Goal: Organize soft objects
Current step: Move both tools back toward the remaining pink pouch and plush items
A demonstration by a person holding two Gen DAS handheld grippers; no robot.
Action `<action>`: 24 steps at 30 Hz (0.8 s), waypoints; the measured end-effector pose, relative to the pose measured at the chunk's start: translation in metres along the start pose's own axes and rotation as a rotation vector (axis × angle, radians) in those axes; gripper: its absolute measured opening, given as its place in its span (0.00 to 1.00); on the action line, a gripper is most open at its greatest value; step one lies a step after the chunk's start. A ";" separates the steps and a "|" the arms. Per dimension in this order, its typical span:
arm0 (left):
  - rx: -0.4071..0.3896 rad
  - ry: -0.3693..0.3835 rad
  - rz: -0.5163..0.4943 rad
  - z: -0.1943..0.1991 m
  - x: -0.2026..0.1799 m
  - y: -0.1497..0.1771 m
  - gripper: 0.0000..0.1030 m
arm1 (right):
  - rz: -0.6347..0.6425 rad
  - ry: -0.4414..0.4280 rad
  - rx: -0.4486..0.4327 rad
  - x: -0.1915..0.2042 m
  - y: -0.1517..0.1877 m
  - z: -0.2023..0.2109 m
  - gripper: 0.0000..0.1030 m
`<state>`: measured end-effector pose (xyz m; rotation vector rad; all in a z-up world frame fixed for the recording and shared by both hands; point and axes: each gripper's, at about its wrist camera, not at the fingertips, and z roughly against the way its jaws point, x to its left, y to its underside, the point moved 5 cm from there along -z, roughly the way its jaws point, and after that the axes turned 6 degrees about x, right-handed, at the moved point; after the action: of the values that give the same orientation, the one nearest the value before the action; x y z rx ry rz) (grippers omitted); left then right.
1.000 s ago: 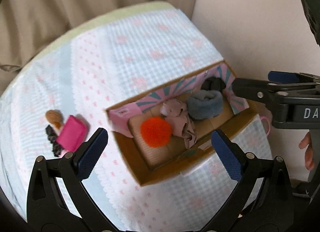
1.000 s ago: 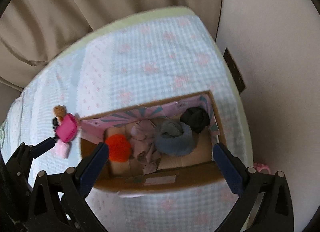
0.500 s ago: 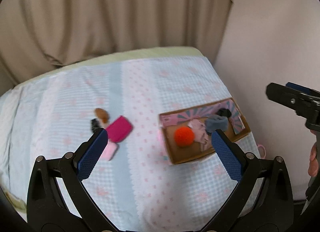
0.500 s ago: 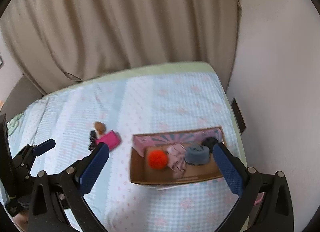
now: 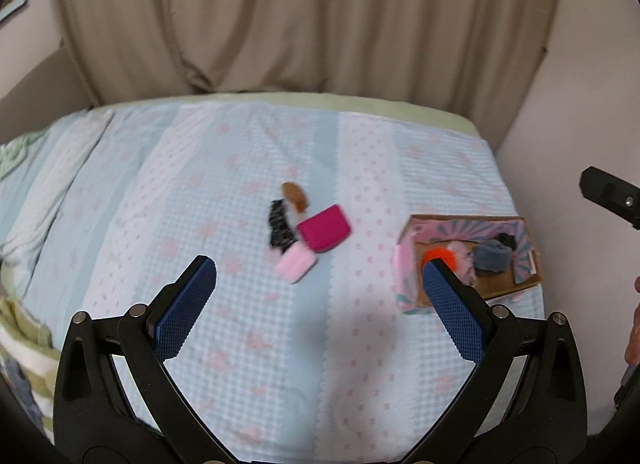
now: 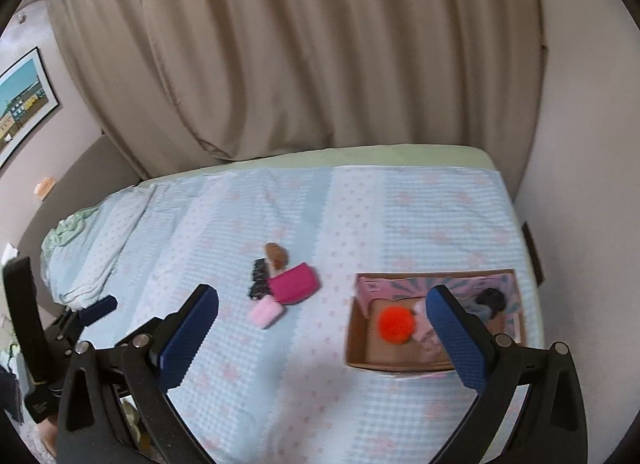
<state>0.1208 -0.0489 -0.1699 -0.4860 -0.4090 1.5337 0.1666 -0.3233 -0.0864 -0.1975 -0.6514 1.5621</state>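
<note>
A cardboard box (image 6: pixel 360 348) with pink flaps lies on the bed at the right; it also shows in the left wrist view (image 5: pixel 524 284). Inside are an orange pompom (image 6: pixel 395 325), a pale pink cloth (image 6: pixel 425 334), a grey piece (image 5: pixel 493 257) and a black piece (image 6: pixel 493 298). A magenta pouch (image 6: pixel 294 283), a light pink item (image 6: pixel 265 313), a black item (image 6: pixel 259 278) and a brown item (image 6: pixel 277 254) lie together mid-bed. My left gripper (image 5: pixel 316 304) and right gripper (image 6: pixel 322 328) are open, empty, high above the bed.
The bed has a light blue and pink checked cover (image 6: pixel 400 216). Beige curtains (image 6: pixel 300 44) hang behind it and a wall (image 6: pixel 580 144) stands at the right. A framed picture (image 6: pixel 24 100) hangs at the left. Rumpled bedding (image 6: pixel 76 248) lies at the bed's left end.
Both grippers have pulled back and up from over the box; the whole bed and curtains now show. The box and the pile appear smaller. Both stay open and empty.
</note>
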 end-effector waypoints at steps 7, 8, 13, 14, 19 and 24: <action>0.051 0.015 0.062 -0.032 0.053 -0.002 1.00 | -0.013 -0.064 0.036 0.037 -0.001 -0.034 1.00; 0.064 0.025 0.060 -0.040 0.061 -0.004 1.00 | -0.027 -0.075 0.045 0.042 -0.001 -0.042 1.00; 0.113 0.046 0.036 -0.076 0.086 -0.021 1.00 | -0.154 -0.134 0.099 0.063 -0.007 -0.085 1.00; 0.120 0.052 0.035 -0.083 0.093 -0.025 1.00 | -0.187 -0.140 0.110 0.066 -0.008 -0.094 1.00; 0.162 0.088 0.014 -0.130 0.123 -0.048 1.00 | -0.290 -0.145 0.171 0.082 -0.014 -0.144 1.00; 0.223 0.118 -0.017 -0.182 0.131 -0.065 0.99 | -0.411 -0.137 0.232 0.088 -0.020 -0.200 1.00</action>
<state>0.2740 0.0760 -0.2940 -0.3946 -0.1487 1.5048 0.2731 -0.1829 -0.2169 0.2089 -0.5695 1.2459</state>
